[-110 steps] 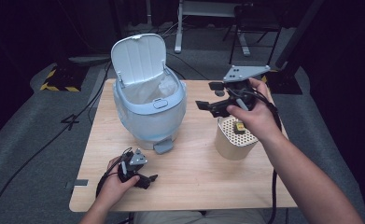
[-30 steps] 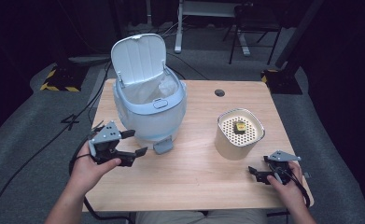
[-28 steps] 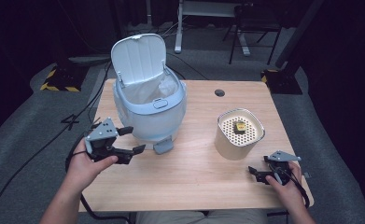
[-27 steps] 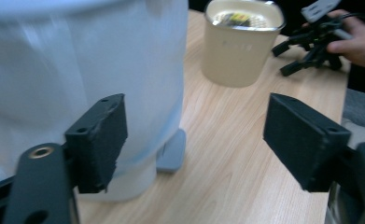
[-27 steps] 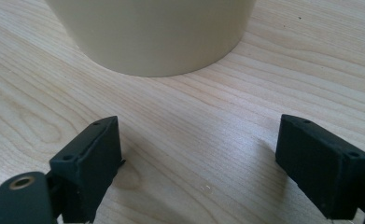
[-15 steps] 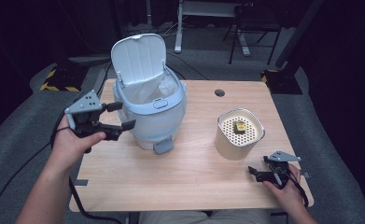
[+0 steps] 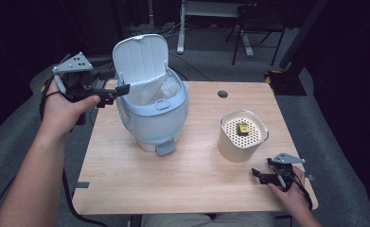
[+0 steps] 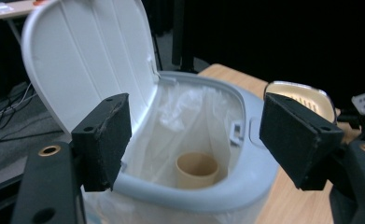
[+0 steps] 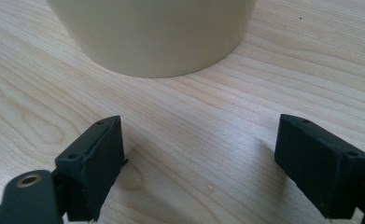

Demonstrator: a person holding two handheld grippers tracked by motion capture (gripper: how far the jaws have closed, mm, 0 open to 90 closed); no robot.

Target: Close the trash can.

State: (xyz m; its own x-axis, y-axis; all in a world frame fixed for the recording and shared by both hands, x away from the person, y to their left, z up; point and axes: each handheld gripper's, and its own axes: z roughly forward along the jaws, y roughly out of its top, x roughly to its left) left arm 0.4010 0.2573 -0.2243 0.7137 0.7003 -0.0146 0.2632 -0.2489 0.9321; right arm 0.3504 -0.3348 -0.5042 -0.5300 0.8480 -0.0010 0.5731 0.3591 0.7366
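Observation:
A light blue bin [image 7: 154, 118] stands left of centre on the wooden table [image 7: 192, 179], its white lid [image 7: 140, 61] tipped up. Inside its plastic liner [image 8: 189, 107] lies a beige cup [image 8: 197, 169]. My left gripper [image 7: 114, 81] hangs in the air at the bin's left rim, pointing over the opening [image 8: 201, 135]. It is open, its jaws have just closed a little, and nothing is between them. My right gripper [image 7: 263, 168] rests open on the table, empty [image 9: 213, 168], its jaws having narrowed slightly. It points at a cream container [image 7: 242, 142] with a small yellow piece [image 7: 243, 128] on its perforated top.
A grey pedal [image 7: 166, 149] juts from the bin's front. A round hole [image 7: 223, 94] sits near the table's far edge. The left gripper's cable [image 7: 69, 189] hangs off the table's left side. Dark floor and a desk frame [image 7: 211, 23] lie behind.
My left hand has risen from low at the bin's front left to the level of its rim, beside the open lid. The right hand has stayed put.

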